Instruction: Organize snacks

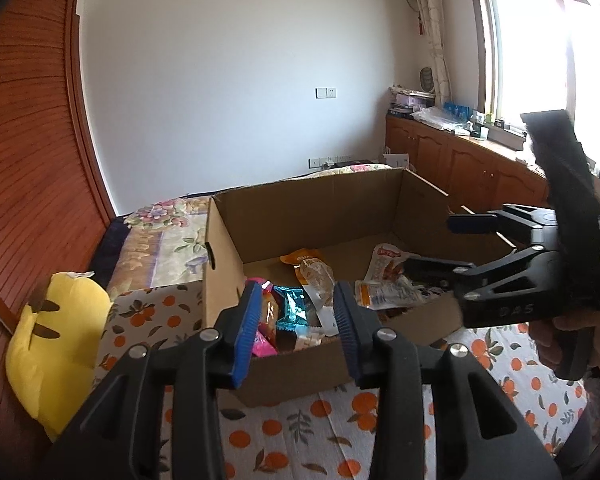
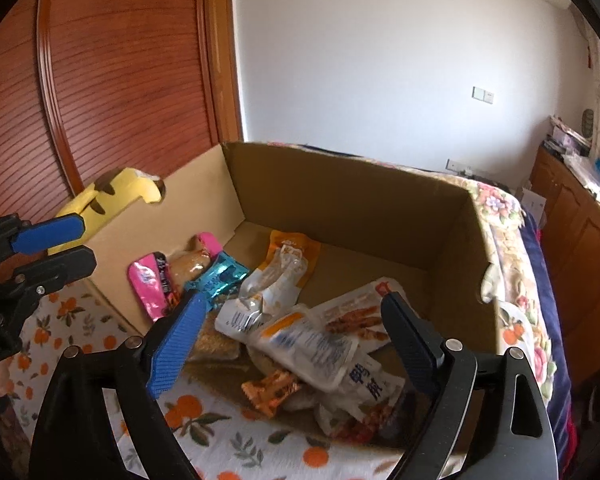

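Snacks [image 2: 284, 312] lie heaped in the box [image 2: 340, 196] on the bed [image 1: 300, 432], toward its 7 o'clock corner. Right claw [image 2: 296, 344] hangs above them, spread wide, empty. Left claw [image 1: 296, 320], at the box's 6 o'clock rim, narrowly apart, grips nothing.

My left gripper [image 1: 296, 320] points forward and down, its 2 blue-padded fingers [image 1: 244, 332] standing a little apart with nothing between them. My right gripper [image 2: 296, 340] also tilts downward, its jaws spread wide and empty. From the left camera I see my right gripper [image 1: 432, 246] from the side, fingers parted, with my right hand [image 1: 560, 340] wrapped around its black handle. From the right camera my left gripper [image 2: 56, 244] shows at the left edge, fingers slightly apart.
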`<state>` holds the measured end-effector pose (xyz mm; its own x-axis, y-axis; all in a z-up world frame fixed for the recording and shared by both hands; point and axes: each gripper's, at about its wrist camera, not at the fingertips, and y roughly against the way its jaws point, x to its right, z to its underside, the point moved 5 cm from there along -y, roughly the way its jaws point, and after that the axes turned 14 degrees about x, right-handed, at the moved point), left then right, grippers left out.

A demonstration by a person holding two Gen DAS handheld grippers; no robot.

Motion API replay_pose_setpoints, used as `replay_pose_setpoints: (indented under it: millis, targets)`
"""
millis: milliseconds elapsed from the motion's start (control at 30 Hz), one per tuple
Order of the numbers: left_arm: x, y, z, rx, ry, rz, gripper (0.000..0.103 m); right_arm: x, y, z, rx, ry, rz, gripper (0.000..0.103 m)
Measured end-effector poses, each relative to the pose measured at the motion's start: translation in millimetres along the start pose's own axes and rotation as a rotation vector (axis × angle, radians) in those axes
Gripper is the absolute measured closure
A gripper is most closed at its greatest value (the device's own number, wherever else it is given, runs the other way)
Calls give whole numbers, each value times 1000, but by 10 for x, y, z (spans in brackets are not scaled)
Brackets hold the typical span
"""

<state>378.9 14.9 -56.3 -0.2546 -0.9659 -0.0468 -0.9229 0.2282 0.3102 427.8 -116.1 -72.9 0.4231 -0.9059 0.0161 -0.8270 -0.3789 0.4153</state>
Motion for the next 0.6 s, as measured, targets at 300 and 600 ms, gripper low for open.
replay_pose_setpoints:
  millis: [300,600]
  targets:
    - [148,540,-127,32,-12,-12,62,-135,866,-166,79,-10,71,12]
    - [264,977,-185,57,-4,-24,56,-290,1619,-234,156,-4,128,11]
